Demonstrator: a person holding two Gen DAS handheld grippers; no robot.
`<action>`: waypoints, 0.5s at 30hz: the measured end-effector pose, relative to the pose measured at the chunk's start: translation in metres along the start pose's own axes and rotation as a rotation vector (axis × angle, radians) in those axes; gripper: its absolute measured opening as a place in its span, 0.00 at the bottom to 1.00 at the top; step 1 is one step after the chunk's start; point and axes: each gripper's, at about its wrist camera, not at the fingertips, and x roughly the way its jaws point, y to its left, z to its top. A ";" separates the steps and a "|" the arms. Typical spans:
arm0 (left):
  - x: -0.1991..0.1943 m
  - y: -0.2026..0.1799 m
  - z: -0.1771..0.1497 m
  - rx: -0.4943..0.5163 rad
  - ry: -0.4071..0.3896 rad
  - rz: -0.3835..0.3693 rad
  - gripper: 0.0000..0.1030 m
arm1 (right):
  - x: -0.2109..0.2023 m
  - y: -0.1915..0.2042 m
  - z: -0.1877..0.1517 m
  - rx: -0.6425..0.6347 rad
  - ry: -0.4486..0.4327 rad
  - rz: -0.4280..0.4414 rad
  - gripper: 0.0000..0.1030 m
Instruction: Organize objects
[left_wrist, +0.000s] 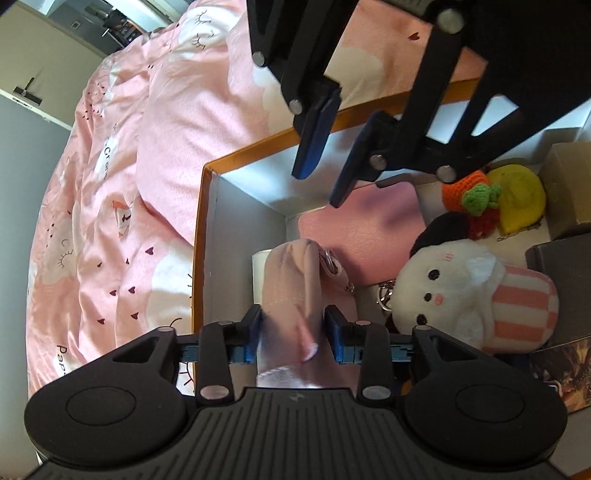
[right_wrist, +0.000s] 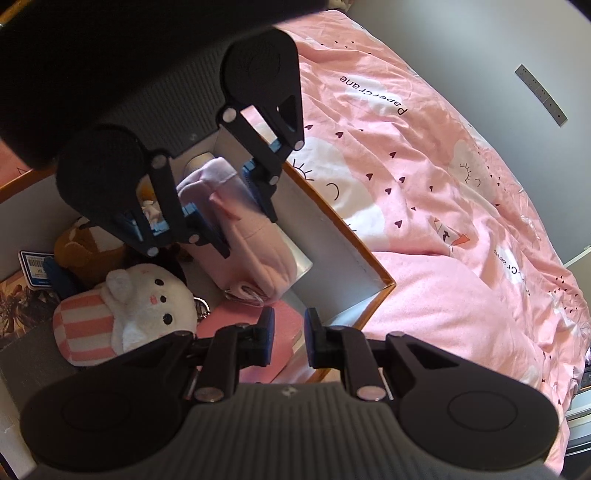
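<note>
Where the pink bedspread (left_wrist: 122, 206) is spread over the bed, an orange-edged box (left_wrist: 201, 236) with white inner walls is set on top of it, and both views are filled largely by these two. The printed word "Papercrane" on the bedspread is read clearly only in the right wrist view, while the far corner of the room is seen only from the left wrist.

Inside the box, a white plush toy (left_wrist: 454, 291) with a pink-striped part is lain beside a flat pink pad (left_wrist: 365, 236). A yellow object (left_wrist: 521, 199) and a crocheted orange-and-green piece (left_wrist: 476, 192) are shown only in the left wrist view; a brown plush (right_wrist: 88, 247) and a barcoded label (right_wrist: 35, 267) are shown only in the right wrist view.

A pale pink pouch (left_wrist: 291, 291) is gripped by the left gripper (left_wrist: 293, 328) over the box's corner, its fingers closed against the pouch's sides; from the right wrist view the pouch (right_wrist: 240, 232) is seen hanging down into the box, just above a white cylinder (right_wrist: 301, 264).

The right gripper (right_wrist: 290, 339) is held above the pink pad with its fingers narrowly parted and nothing between them.
</note>
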 end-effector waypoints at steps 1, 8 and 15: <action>0.000 -0.001 -0.001 0.002 -0.002 0.006 0.46 | 0.000 0.000 0.000 0.003 0.000 0.002 0.17; -0.023 -0.003 -0.007 -0.022 -0.026 0.037 0.67 | -0.010 0.000 0.002 0.037 0.002 0.007 0.17; -0.063 -0.008 -0.004 -0.059 -0.063 0.081 0.67 | -0.034 0.005 0.010 0.068 -0.006 0.008 0.25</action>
